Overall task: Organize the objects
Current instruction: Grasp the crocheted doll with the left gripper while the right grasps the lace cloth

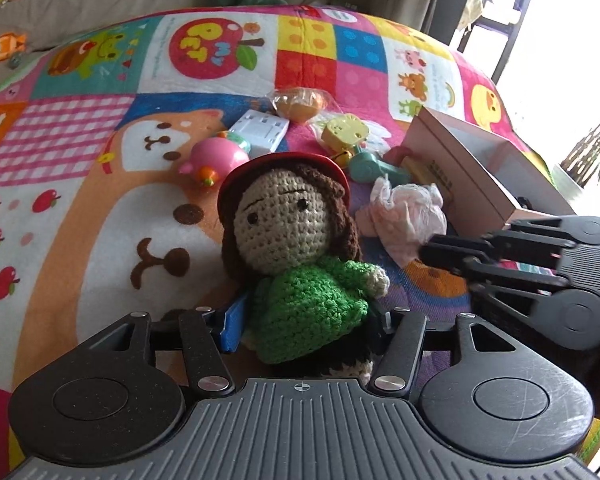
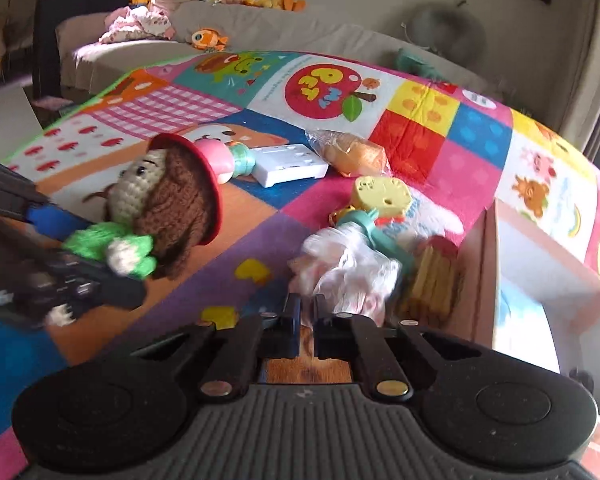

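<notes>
Doll (image 1: 300, 248) transfer is underway: the left gripper (image 1: 304, 320) is clamping the crocheted doll's green body, holding it above the patchwork blanket (image 1: 100, 128), near the open box (image 1: 468, 160) at the blanket's right edge. The right gripper (image 2: 307, 316) is nearly shut, empty, nosing toward the crumpled plastic bag (image 2: 348, 272). Next, I judge, the doll needs carrying over the box rim and releasing.

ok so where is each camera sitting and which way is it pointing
Left wrist: on the left gripper, facing across the play mat; it holds a crochet doll, right gripper at right.
Right wrist: on the right gripper, nearly shut, facing a crumpled plastic bag.
Shared: doll, bag, pink box, mat.
</notes>
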The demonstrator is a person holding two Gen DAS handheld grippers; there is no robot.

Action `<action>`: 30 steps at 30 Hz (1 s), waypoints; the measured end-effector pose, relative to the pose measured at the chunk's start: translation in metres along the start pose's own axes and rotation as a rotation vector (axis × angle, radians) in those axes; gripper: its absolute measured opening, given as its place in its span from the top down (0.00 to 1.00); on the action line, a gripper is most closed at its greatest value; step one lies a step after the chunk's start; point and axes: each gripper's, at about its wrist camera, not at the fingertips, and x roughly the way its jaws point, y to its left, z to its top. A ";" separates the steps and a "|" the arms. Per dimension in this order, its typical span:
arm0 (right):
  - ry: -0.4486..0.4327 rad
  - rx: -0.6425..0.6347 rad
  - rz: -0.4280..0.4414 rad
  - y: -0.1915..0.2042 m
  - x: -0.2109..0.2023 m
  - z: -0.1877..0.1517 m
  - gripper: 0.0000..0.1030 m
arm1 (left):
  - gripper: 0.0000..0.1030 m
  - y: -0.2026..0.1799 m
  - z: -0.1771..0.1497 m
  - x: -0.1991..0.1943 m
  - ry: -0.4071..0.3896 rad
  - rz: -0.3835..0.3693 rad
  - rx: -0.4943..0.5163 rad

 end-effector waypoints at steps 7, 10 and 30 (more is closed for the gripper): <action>0.066 0.119 0.057 -0.031 -0.072 -0.046 0.95 | 0.42 -0.013 -0.011 -0.005 -0.032 0.021 0.057; 0.042 0.127 -0.004 -0.039 -0.089 -0.055 0.94 | 0.42 -0.023 -0.017 -0.009 -0.019 0.013 0.090; 0.060 0.187 0.051 -0.015 0.040 0.031 0.79 | 0.37 -0.031 -0.031 -0.015 -0.033 0.038 0.089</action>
